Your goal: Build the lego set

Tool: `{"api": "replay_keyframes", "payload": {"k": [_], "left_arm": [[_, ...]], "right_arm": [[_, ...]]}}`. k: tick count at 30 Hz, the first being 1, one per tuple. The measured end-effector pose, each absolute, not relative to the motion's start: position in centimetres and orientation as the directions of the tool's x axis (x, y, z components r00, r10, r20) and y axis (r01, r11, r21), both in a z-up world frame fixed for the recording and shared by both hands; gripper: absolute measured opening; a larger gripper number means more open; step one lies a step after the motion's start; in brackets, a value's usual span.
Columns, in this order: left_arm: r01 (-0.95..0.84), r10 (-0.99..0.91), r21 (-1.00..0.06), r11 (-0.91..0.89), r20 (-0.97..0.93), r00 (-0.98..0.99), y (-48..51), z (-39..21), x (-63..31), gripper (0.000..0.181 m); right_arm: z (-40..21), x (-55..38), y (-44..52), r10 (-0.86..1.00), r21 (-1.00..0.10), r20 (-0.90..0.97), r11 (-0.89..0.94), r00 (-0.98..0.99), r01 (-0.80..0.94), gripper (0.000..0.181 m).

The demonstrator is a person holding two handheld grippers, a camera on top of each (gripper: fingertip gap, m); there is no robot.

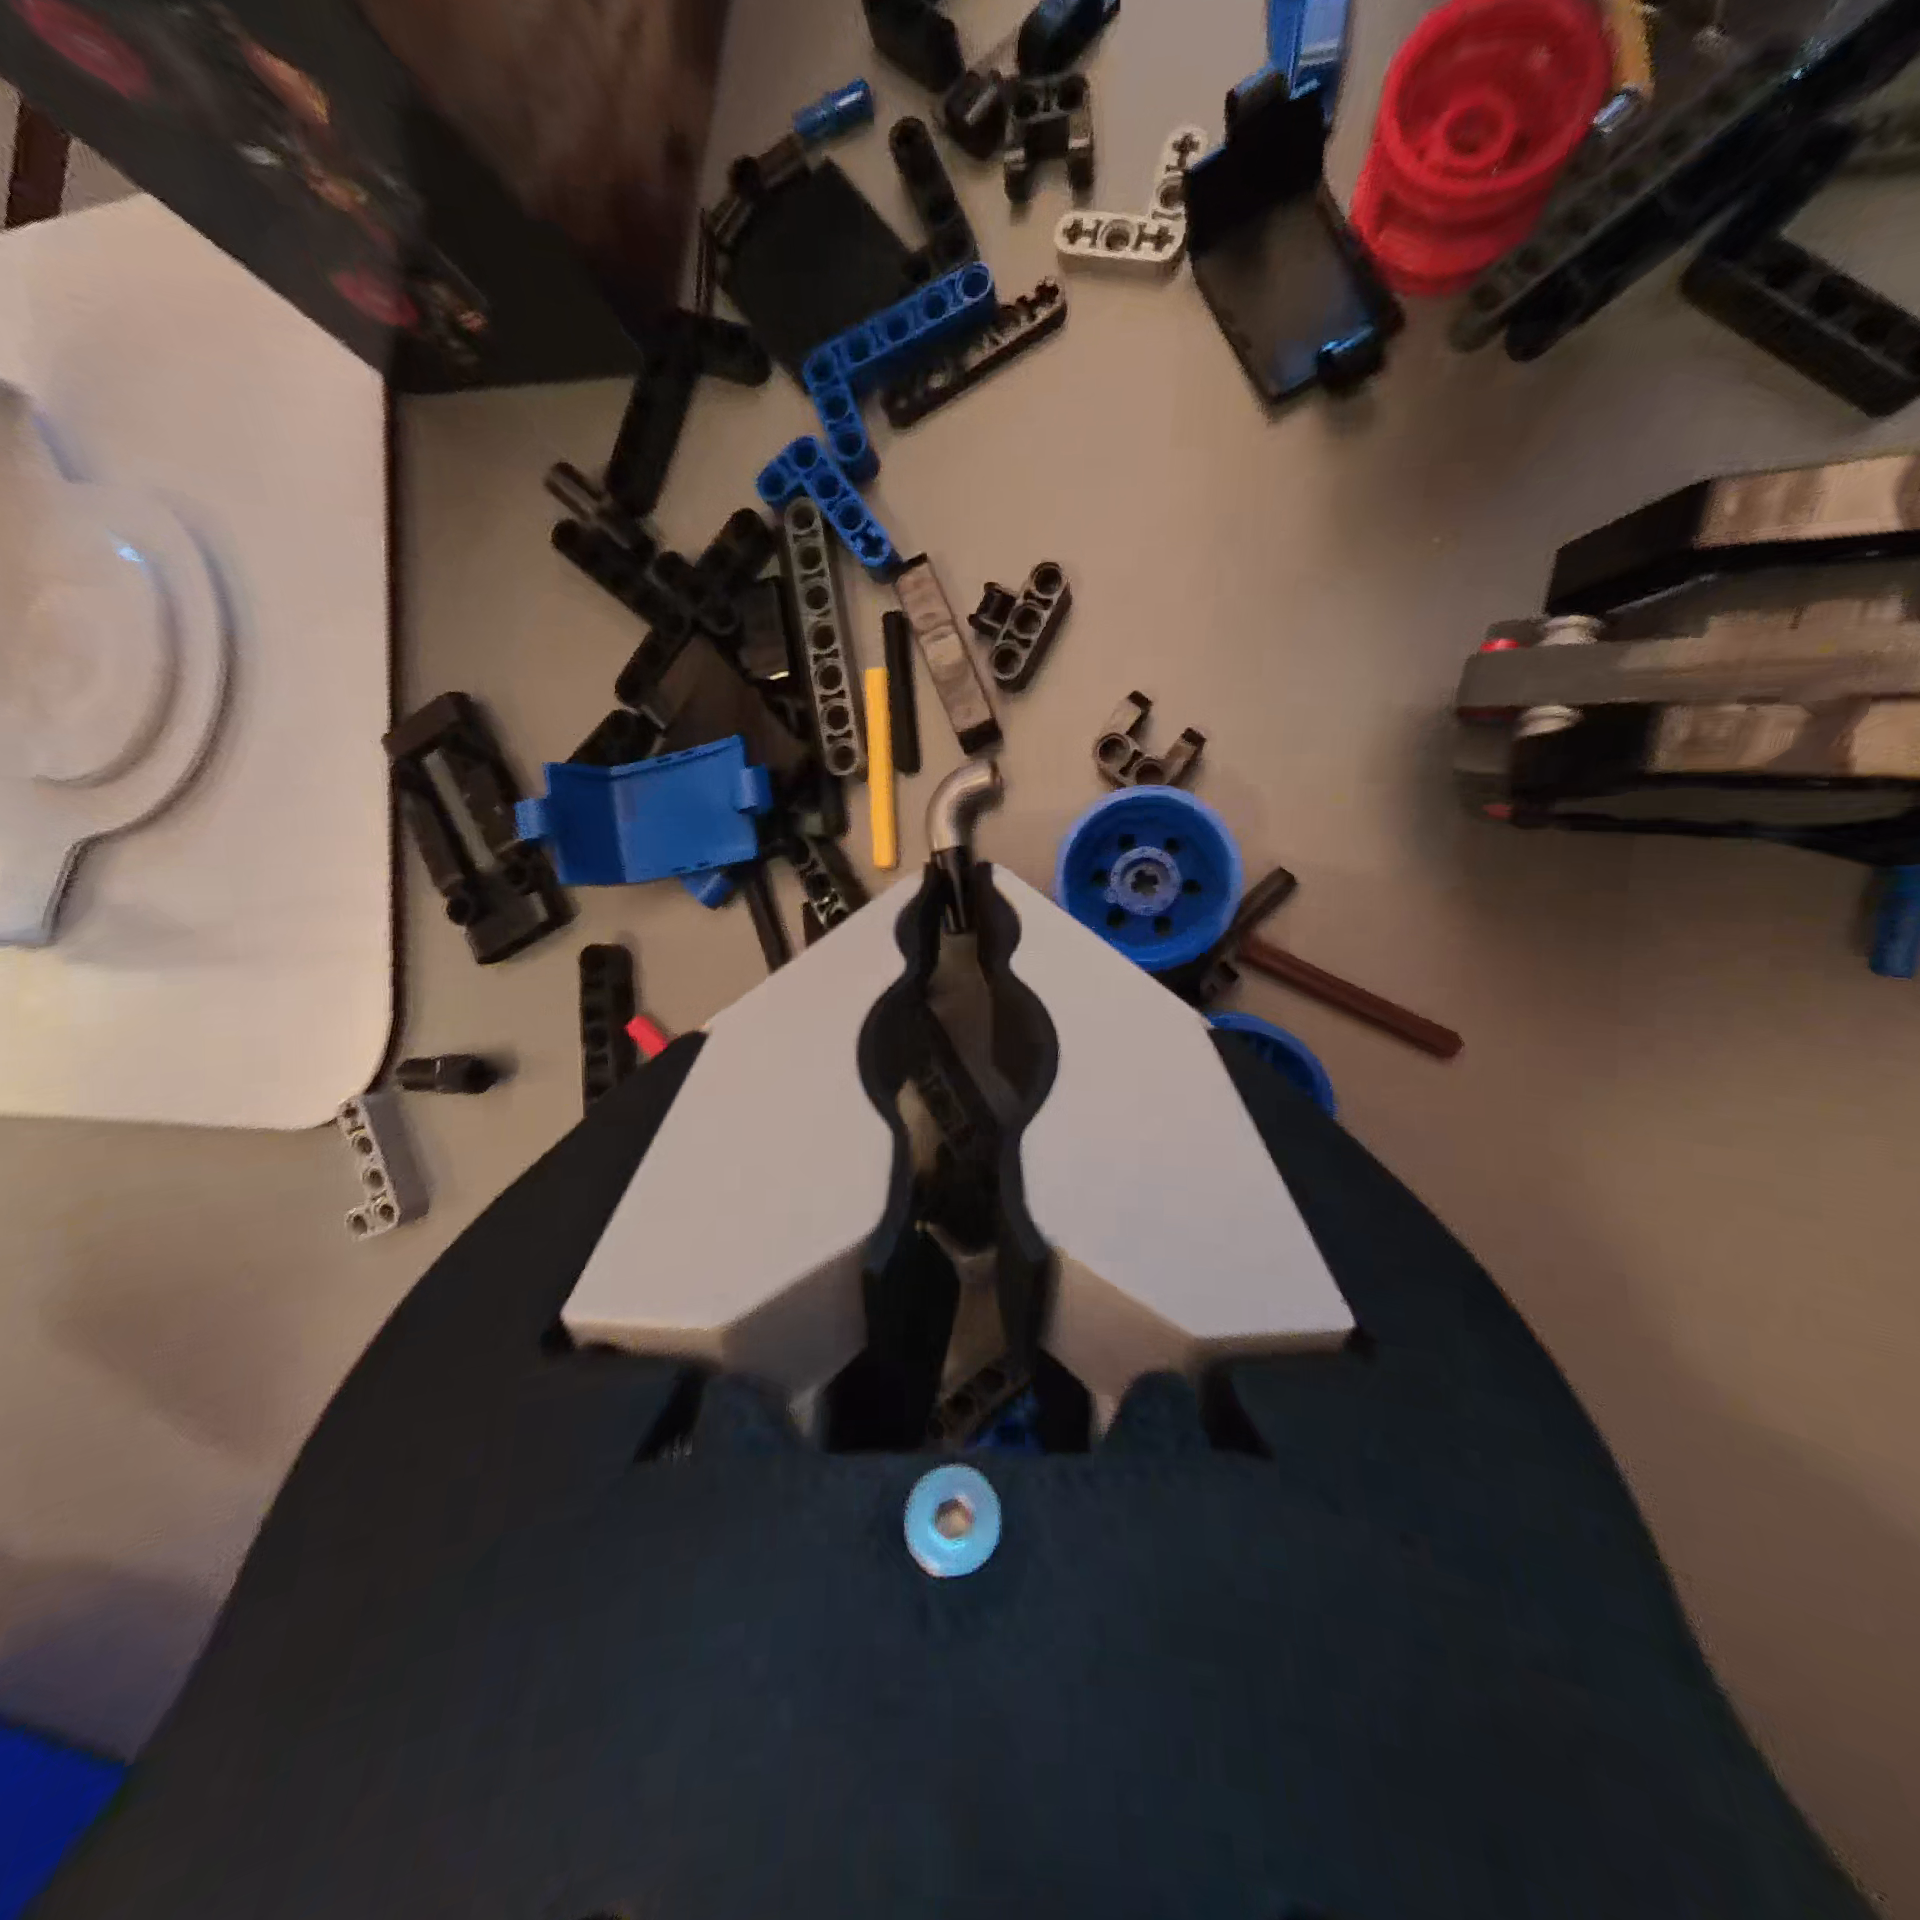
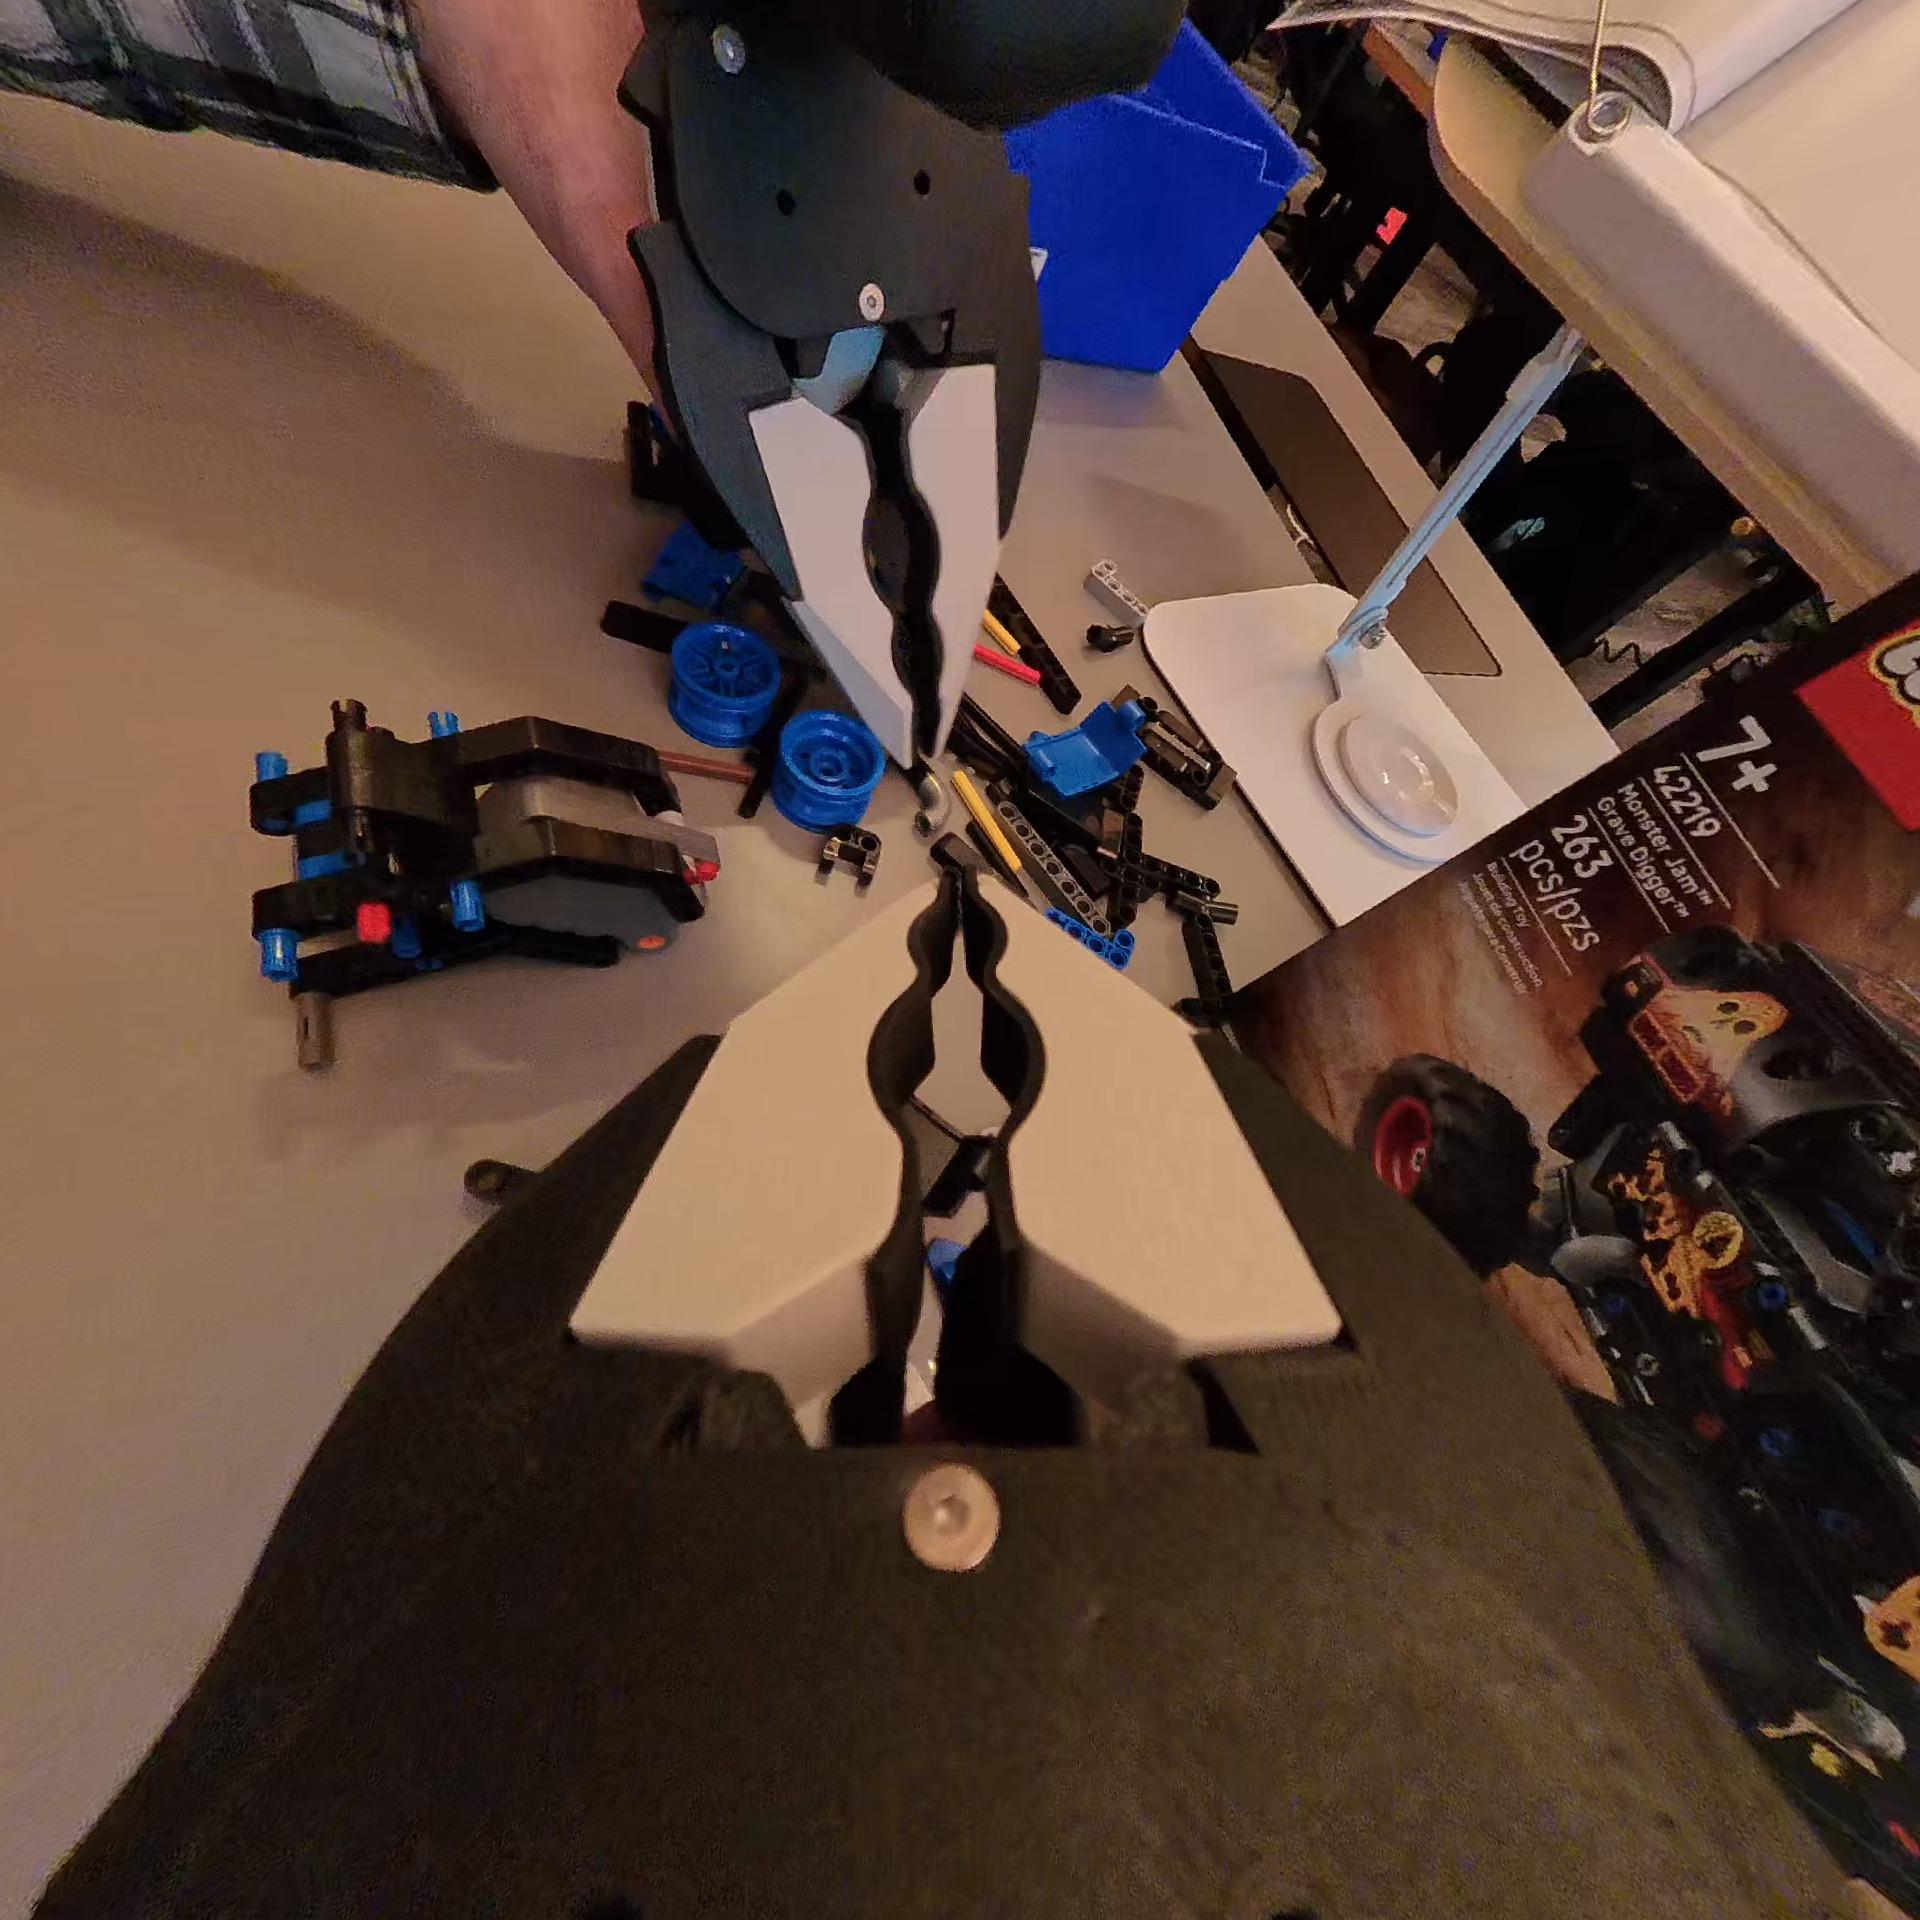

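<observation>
Fingers of the left hand-held gripper (image 1: 951, 894) are pinched on the black stem of a small silver elbow pipe (image 1: 961, 805), which pokes out past the tips. It angles steeply down over the loose lego pieces (image 1: 821, 623), the person's bare forearm (image 2: 551, 135) behind it. The right hand-held gripper (image 2: 951, 883) points toward it, tip to tip, jaws together on a small black piece (image 2: 948, 854). The half-built black and blue chassis (image 2: 468, 842) sits apart on the bench (image 2: 260, 468); the set's box (image 2: 1662, 1143) lies at the bench's edge.
</observation>
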State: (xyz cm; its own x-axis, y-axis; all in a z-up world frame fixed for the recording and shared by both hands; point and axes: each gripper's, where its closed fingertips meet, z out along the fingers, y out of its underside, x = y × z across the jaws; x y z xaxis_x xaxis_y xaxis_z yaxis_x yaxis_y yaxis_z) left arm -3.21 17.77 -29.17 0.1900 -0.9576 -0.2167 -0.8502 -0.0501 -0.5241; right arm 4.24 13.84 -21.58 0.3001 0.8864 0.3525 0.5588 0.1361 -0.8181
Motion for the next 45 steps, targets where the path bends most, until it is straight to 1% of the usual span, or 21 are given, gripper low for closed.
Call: {"api": "replay_keyframes", "payload": {"k": [5,8,10,13,14,16,19,22,28,29,32,38,41,43,45], "left_arm": [[-0.856,-0.954,-0.515,-0.050,-0.230,0.194,18.3,-29.4,-3.2,0.005],[-0.836,-0.933,-0.549,-0.013,-0.294,0.208,18.8,-28.2,-3.2,0.004],[-0.817,-0.906,-0.573,0.058,-0.374,0.198,18.7,-26.3,-2.8,0.004],[-0.805,-0.823,-0.553,0.216,-0.547,0.155,17.7,-22.9,-1.4,0.004],[-0.799,-0.792,-0.535,0.273,-0.596,0.129,17.0,-22.0,-0.6,0.004],[-0.803,-0.714,-0.466,0.371,-0.696,0.074,16.0,-20.8,0.6,0.004],[-0.801,-0.616,-0.365,0.475,-0.787,-0.007,14.5,-19.9,2.1,0.005],[-0.793,-0.549,-0.308,0.526,-0.835,-0.040,13.8,-19.3,2.9,0.004],[-0.788,-0.329,-0.101,0.608,-0.935,-0.134,13.4,-18.1,4.0,0.005],[-0.784,-0.306,-0.086,0.614,-0.942,-0.136,13.4,-18.0,4.1,0.005],[-0.775,-0.251,-0.056,0.630,-0.958,-0.135,13.4,-17.5,4.4,0.004],[-0.766,-0.138,-0.036,0.641,-0.988,-0.069,13.4,-15.9,4.8,0.005],[-0.765,-0.121,-0.051,0.642,-0.992,-0.035,13.4,-15.4,4.9,0.006],[-0.770,-0.159,-0.086,0.632,-0.987,-0.020,13.5,-15.4,4.5,0.011],[-0.766,-0.199,-0.135,0.628,-0.980,0.009,13.2,-15.1,4.0,0.012]], "right_arm": [[-21.3,4.5,14.1,0.892,-0.832,0.332,0.124,0.307,0.541,0.000],[-21.3,4.6,14.4,0.890,-0.837,0.316,0.100,0.328,0.537,0.001],[-21.2,4.8,14.6,0.888,-0.846,0.300,0.080,0.348,0.527,0.003],[-20.8,5.0,14.9,0.899,-0.877,0.218,0.010,0.380,0.480,0.006],[-20.8,5.0,14.8,0.906,-0.888,0.182,-0.015,0.382,0.459,0.008],[-20.4,4.7,14.4,0.927,-0.918,0.070,-0.085,0.368,0.388,0.014],[-19.4,4.5,14.0,0.940,-0.944,-0.064,-0.166,0.336,0.284,0.018],[-18.7,4.2,13.5,0.944,-0.951,-0.140,-0.212,0.298,0.224,0.019],[-18.6,3.7,12.5,0.932,-0.928,-0.291,-0.330,0.218,0.172,0.016],[-18.5,3.7,12.6,0.923,-0.922,-0.323,-0.357,0.208,0.153,0.012],[-18.0,4.0,12.5,0.912,-0.912,-0.367,-0.391,0.183,0.121,0.012],[-16.6,4.5,12.6,0.920,-0.928,-0.348,-0.366,0.182,0.074,0.011],[-15.9,4.5,12.5,0.925,-0.936,-0.333,-0.347,0.184,0.052,0.011],[-15.6,4.3,12.3,0.931,-0.943,-0.317,-0.330,0.179,0.047,0.011],[-15.5,4.2,12.1,0.940,-0.951,-0.291,-0.304,0.179,0.051,0.010]]}}
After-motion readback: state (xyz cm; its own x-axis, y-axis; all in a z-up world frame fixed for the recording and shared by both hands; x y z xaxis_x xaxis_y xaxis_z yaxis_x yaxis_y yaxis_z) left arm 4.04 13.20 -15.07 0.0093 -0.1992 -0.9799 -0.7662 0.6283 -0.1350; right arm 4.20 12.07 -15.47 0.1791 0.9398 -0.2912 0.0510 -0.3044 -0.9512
